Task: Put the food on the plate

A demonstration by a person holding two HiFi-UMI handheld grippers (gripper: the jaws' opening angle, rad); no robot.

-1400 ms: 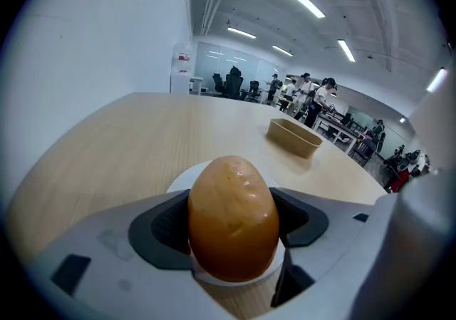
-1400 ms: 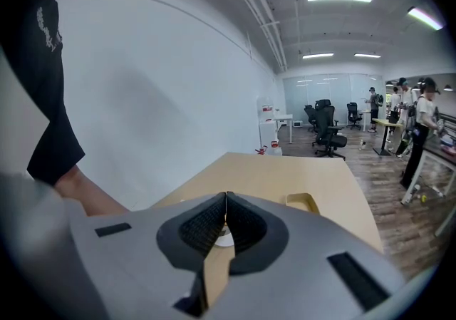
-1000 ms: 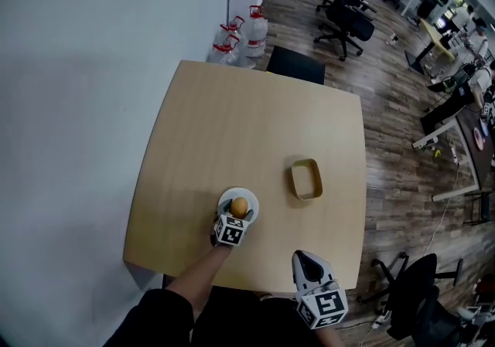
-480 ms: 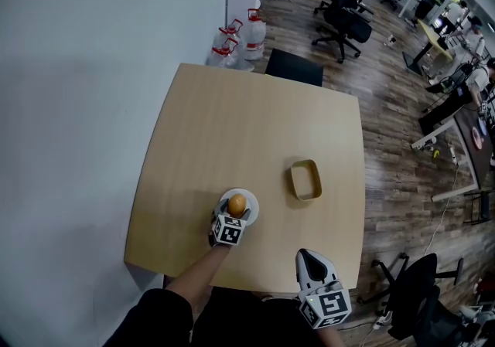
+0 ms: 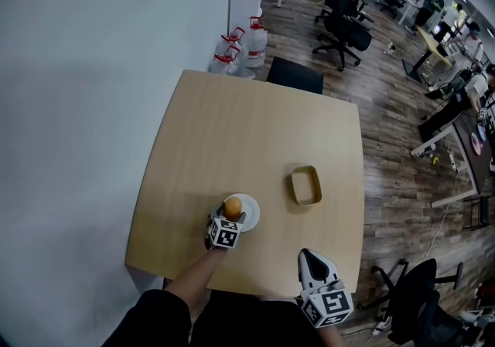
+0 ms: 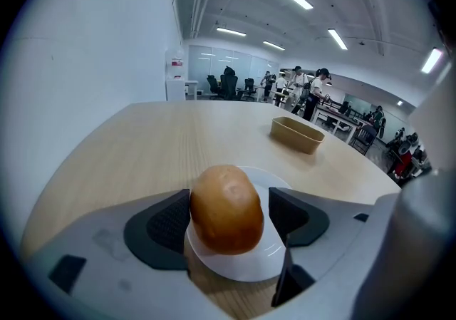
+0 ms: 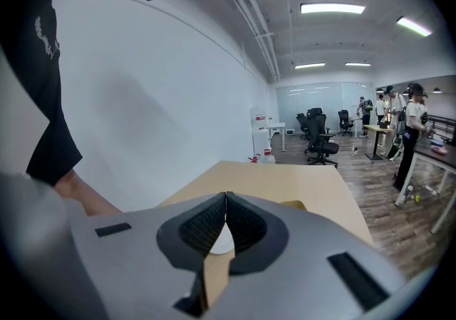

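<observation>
A golden-brown bread roll [image 6: 225, 208] sits between the jaws of my left gripper [image 6: 228, 217], just over the near part of a small white plate [image 6: 251, 269]. The left pad presses on it; a thin sliver of plate shows beside the right pad. In the head view the roll [image 5: 232, 207] is over the left part of the plate [image 5: 249, 215], with the left gripper [image 5: 230, 218] behind it. My right gripper [image 5: 311, 257] hangs at the table's near edge with its jaws together and nothing in them [image 7: 226, 220].
A tan rectangular tray [image 5: 306, 185] lies on the wooden table [image 5: 247, 129] to the right of the plate. A white wall runs along the left. Water jugs [image 5: 232, 48], office chairs and people are beyond the far edge.
The roll has shifted from the plate's middle toward its left side, along with the left gripper. The right gripper has barely moved.
</observation>
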